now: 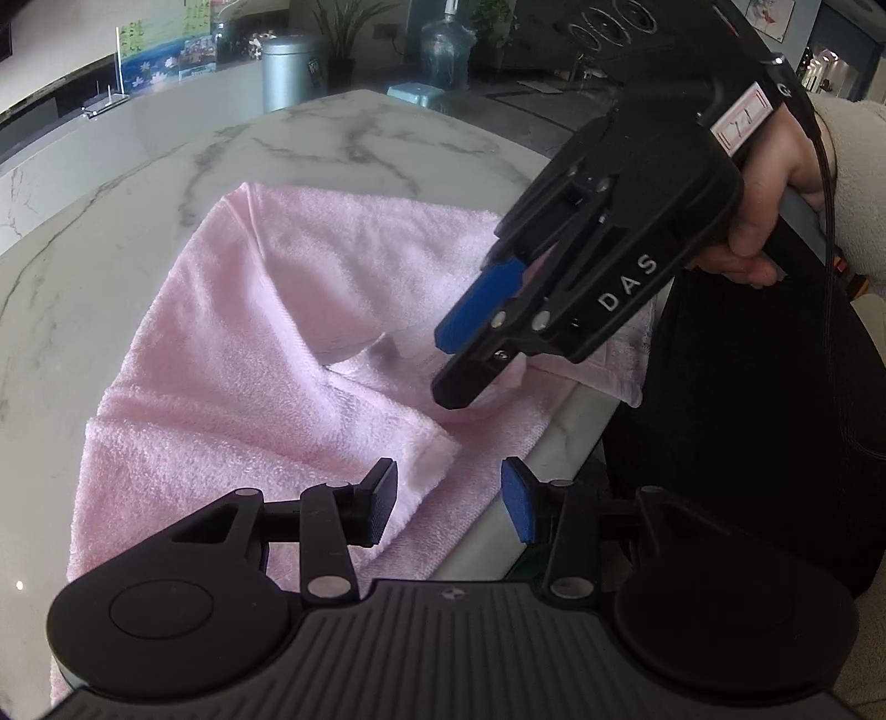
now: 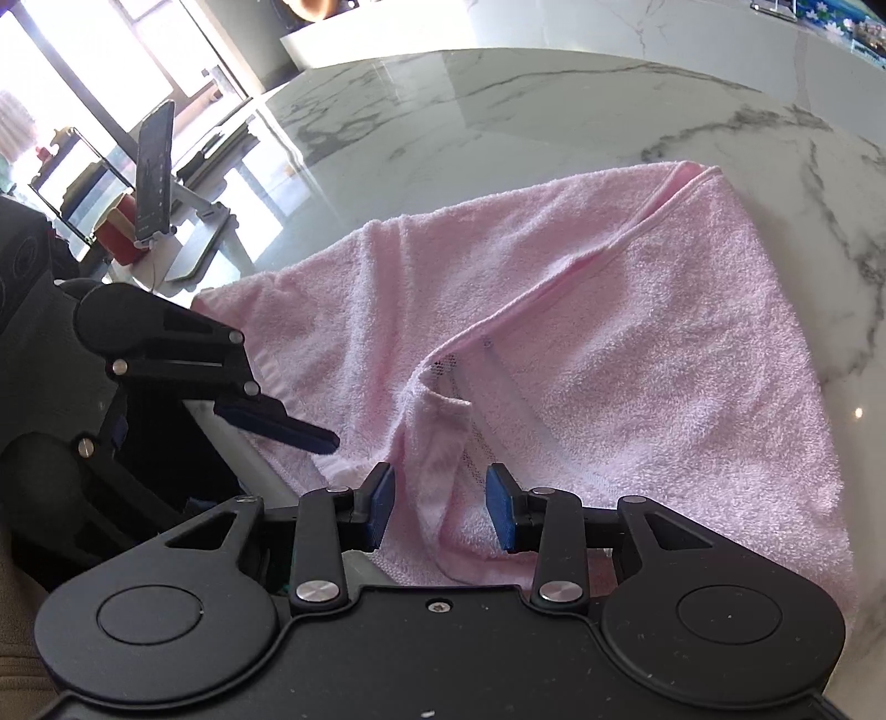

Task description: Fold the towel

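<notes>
A pink terry towel (image 1: 266, 332) lies partly folded on the white marble table (image 1: 343, 138), with one corner hanging over the near edge. My left gripper (image 1: 448, 501) is open, its fingers on either side of a towel corner at the table's near edge. My right gripper (image 1: 451, 368) shows in the left wrist view from the side, tips down on the towel. In the right wrist view the towel (image 2: 637, 332) fills the middle, and my right gripper (image 2: 440, 507) is open with a raised towel fold between its pads. My left gripper (image 2: 288, 426) is at its left.
A phone on a stand (image 2: 155, 171) and a red object (image 2: 124, 230) stand at the table's far left. A grey canister (image 1: 290, 72), a water jug (image 1: 446, 52) and plants stand beyond the table. The person's dark clothing (image 1: 747, 443) is at the near edge.
</notes>
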Motion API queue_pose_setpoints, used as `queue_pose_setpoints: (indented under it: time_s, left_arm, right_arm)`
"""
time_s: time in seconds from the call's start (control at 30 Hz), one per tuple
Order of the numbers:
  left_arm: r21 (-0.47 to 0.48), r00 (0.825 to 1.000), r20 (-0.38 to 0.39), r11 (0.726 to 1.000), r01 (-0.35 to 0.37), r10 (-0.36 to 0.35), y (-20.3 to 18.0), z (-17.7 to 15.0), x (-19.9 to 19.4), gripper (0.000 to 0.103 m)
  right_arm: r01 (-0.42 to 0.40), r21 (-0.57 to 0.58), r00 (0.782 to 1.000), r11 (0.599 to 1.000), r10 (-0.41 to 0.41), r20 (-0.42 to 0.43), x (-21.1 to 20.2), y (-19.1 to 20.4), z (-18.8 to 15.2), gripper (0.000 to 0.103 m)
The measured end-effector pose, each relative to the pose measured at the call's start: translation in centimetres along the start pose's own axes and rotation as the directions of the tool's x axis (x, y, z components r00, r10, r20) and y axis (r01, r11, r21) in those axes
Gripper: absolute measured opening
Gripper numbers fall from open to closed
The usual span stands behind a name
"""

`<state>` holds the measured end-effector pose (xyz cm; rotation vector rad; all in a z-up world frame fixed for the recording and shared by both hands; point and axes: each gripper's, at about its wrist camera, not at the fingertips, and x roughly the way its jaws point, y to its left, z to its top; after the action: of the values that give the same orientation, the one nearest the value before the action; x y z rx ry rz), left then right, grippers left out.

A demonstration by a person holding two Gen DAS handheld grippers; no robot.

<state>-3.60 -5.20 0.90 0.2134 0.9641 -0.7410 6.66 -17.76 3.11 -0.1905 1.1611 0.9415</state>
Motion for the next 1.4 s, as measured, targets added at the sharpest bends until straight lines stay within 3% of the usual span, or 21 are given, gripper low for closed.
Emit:
queue_pose_setpoints:
  time_s: [0.2, 0.23, 0.27, 0.33, 0.37, 0.5, 0.8, 1.03, 1.1, 1.17, 1.27, 1.4]
  left_arm:
    - [-0.025, 0.998, -0.009, 0.998, -0.060, 0.060, 0.0, 0.2, 1.3, 0.040]
    - [-0.035, 0.998, -0.011, 0.997, -0.064, 0.064, 0.1, 0.1, 1.3, 0.037]
    - [-0.047, 0.998, -0.015, 0.997, -0.068, 0.067, 0.4, 0.1, 1.3, 0.028]
    - [-0.070, 0.997, -0.023, 0.995, -0.078, 0.076, 0.9, 0.1, 1.2, 0.019]
    - [-0.080, 0.996, -0.022, 0.993, -0.083, 0.081, 1.1, 0.0, 1.1, 0.016]
    - [-0.119, 0.995, -0.001, 0.987, -0.104, 0.105, 1.9, -0.1, 0.5, 0.012]
    - [-0.149, 0.988, 0.024, 0.978, -0.146, 0.151, 2.8, 0.8, -1.1, 0.012]
    - [-0.153, 0.995, 0.008, 0.983, -0.098, 0.100, 3.0, 0.4, -0.9, 0.012]
    - [-0.153, 0.995, 0.002, 0.984, -0.096, 0.097, 2.9, 0.3, -0.7, 0.012]
    - [-0.147, 0.995, -0.003, 0.984, -0.099, 0.099, 2.8, 0.3, -0.4, 0.012]
    - [-0.130, 0.993, -0.013, 0.984, -0.119, 0.119, 2.6, 0.3, -0.3, 0.012]
    - [-0.104, 0.989, -0.036, 0.984, -0.144, 0.141, 2.5, 0.2, -0.1, 0.012]
  right_arm:
    - [-0.001, 0.013, 1.000, 1.000, 0.001, -0.017, 1.5, -0.9, 1.0, 0.035]
    - [-0.008, 0.016, 1.000, 1.000, 0.009, -0.017, 1.7, -0.9, 1.1, 0.035]
    - [-0.018, 0.019, 1.000, 1.000, 0.018, -0.014, 1.9, -1.0, 1.1, 0.035]
    - [-0.032, 0.026, 0.999, 0.999, 0.032, -0.005, 2.0, -1.1, 1.2, 0.024]
    - [-0.036, 0.028, 0.999, 0.999, 0.037, -0.002, 2.1, -1.1, 1.3, 0.013]
    - [-0.034, 0.026, 0.999, 0.999, 0.034, 0.009, 1.9, -0.7, 1.4, 0.005]
    - [-0.044, -0.075, 0.999, 0.996, 0.044, -0.003, 0.8, 1.7, 0.8, 0.005]
    - [0.013, -0.148, 1.000, 0.989, -0.013, -0.001, 1.3, 2.6, -0.4, 0.006]
    - [0.037, -0.165, 0.999, 0.986, -0.036, 0.010, 1.4, 2.8, -0.7, 0.014]
    - [0.040, -0.171, 0.999, 0.984, -0.041, 0.000, 1.6, 2.8, -0.8, 0.014]
    - [0.068, -0.179, 0.997, 0.982, -0.071, -0.010, 1.9, 3.0, -0.9, 0.014]
    - [0.090, -0.173, 0.995, 0.981, -0.094, -0.017, 2.0, 3.4, -1.1, 0.005]
